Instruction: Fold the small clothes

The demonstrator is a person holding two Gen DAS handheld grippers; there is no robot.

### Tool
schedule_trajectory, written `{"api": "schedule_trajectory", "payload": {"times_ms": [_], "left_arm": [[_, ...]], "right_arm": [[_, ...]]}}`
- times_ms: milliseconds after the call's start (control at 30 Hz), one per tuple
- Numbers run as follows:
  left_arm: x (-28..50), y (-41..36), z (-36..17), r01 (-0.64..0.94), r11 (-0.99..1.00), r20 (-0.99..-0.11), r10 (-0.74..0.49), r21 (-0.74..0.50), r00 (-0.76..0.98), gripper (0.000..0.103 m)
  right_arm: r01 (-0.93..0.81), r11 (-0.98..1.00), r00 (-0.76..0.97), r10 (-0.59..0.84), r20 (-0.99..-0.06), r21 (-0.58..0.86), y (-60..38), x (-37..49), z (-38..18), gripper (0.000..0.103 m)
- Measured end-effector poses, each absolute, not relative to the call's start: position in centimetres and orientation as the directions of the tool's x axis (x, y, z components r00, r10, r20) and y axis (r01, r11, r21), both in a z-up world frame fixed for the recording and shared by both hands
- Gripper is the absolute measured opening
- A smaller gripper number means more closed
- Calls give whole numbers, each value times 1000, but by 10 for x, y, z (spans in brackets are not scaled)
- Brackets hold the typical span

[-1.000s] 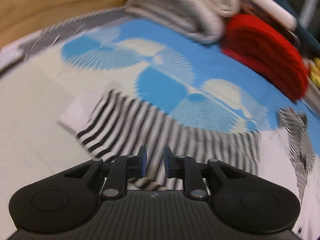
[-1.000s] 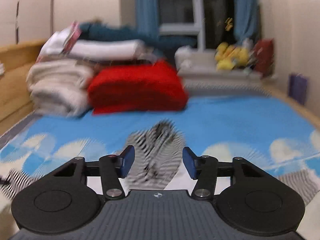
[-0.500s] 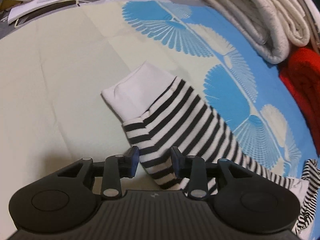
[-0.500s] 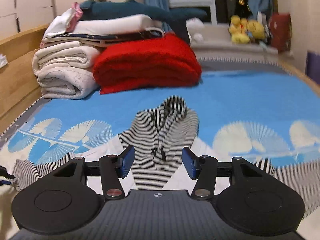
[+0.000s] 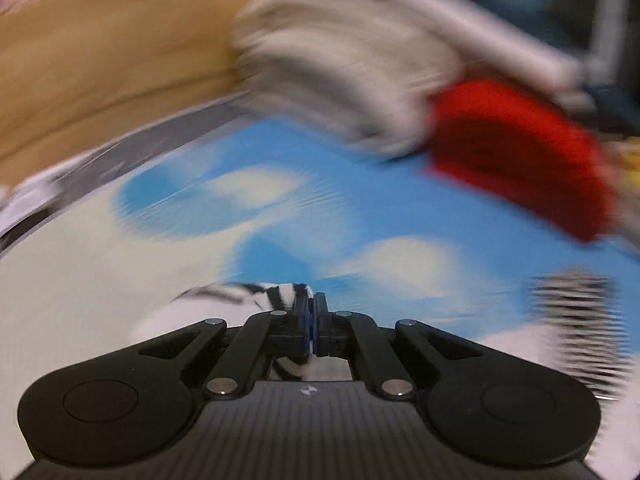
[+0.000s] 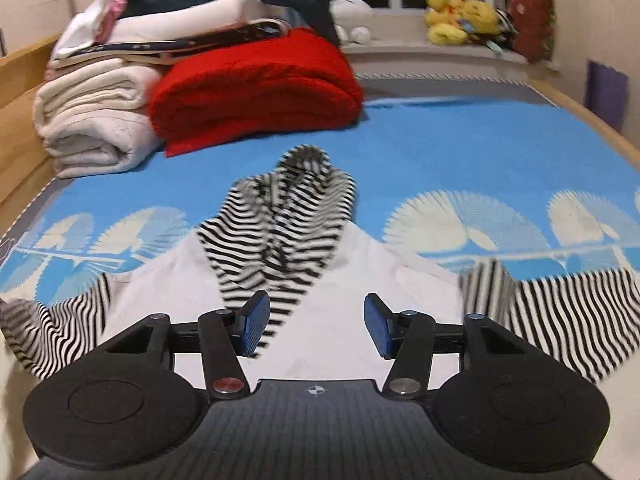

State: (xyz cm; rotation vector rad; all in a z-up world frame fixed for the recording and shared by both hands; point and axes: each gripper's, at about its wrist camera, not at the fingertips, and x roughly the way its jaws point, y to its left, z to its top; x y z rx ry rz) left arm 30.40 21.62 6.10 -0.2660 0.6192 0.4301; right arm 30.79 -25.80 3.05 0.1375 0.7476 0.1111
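Note:
A small hooded top lies on the bed: white body [image 6: 352, 264], black-and-white striped hood [image 6: 288, 216], and striped sleeves spread to the left [image 6: 60, 320] and right [image 6: 560, 304]. My left gripper [image 5: 314, 312] is shut on the left striped sleeve [image 5: 280, 294] and holds a bunch of it lifted; this view is blurred by motion. The hood shows blurred at its right edge [image 5: 572, 312]. My right gripper [image 6: 316, 320] is open and empty, hovering over the white body just below the hood.
The bed sheet [image 6: 440, 152] is blue with white fan prints. A folded red blanket [image 6: 256, 88], rolled cream blankets [image 6: 92, 120] and stacked bedding stand at the back left. Yellow plush toys [image 6: 460, 16] sit on the far sill. A wooden bed frame [image 5: 100, 80] runs along the left.
My left gripper has closed on the striped sleeve and lifted it, swinging its view up. My right gripper has moved forward and lower over the top and stays open.

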Motion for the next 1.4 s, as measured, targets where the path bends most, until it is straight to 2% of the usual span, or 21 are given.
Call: {"api": "schedule_trajectory", "payload": {"times_ms": [100,167,233,267,333,367,533,633,767,900,1033,1067,1100,1133,1200,1300,1400], "left_arm": [[293,117,88,-191,967,-528,75,-168,846,1],[286,64,89,6,972,-544,-136,-234,828,2],[281,21,83,212,918,-582,-378,-334,720,5],[279,8,81,268,896,-593,-436,-353,677,7],[279,-4,78,267,912,-633,-409,-313,657,11],[283,0,76,220,929,-652,-365,-297,665,14],[314,67,61,-120,951,-720,-131,-286,682,16],[329,100,55,-234,936,-766,-55,-263,641,16],[339,122,49,-291,919,-791,-36,-266,610,16],[343,130,45,-293,925,-800,-18,-241,600,16],[352,131,33,-275,937,-826,-23,-214,563,17],[355,132,30,-272,941,-833,-19,-202,553,17],[359,133,26,-272,942,-838,-18,-197,545,17],[360,134,23,-270,942,-843,-23,-198,537,17],[362,135,20,-264,942,-848,-38,-207,529,17],[364,132,17,-247,951,-852,-32,-187,522,17],[364,126,14,-229,957,-858,-38,-180,513,18]], "right_arm": [[10,979,715,137,-686,206,-275,299,24,54],[50,977,704,114,-701,209,-284,291,17,54],[86,974,692,93,-716,210,-292,285,9,55],[108,971,684,83,-725,214,-297,282,6,55],[169,958,659,66,-749,233,-308,282,-2,55],[203,945,648,68,-758,258,-315,282,-6,55],[299,887,617,101,-781,351,-333,292,-19,55],[313,871,604,126,-787,380,-333,303,-30,55],[360,829,555,178,-812,428,-330,320,-62,55],[496,748,459,205,-864,441,-331,332,-102,51],[460,793,486,153,-861,400,-319,342,-107,48],[437,812,495,143,-857,387,-316,345,-106,44],[416,827,501,140,-854,379,-313,347,-106,34],[399,836,501,145,-854,376,-311,349,-107,18],[358,851,500,173,-849,384,-311,354,-109,4],[280,873,548,196,-813,399,-310,357,-101,2],[222,849,653,235,-720,479,-320,346,-69,2]]}}
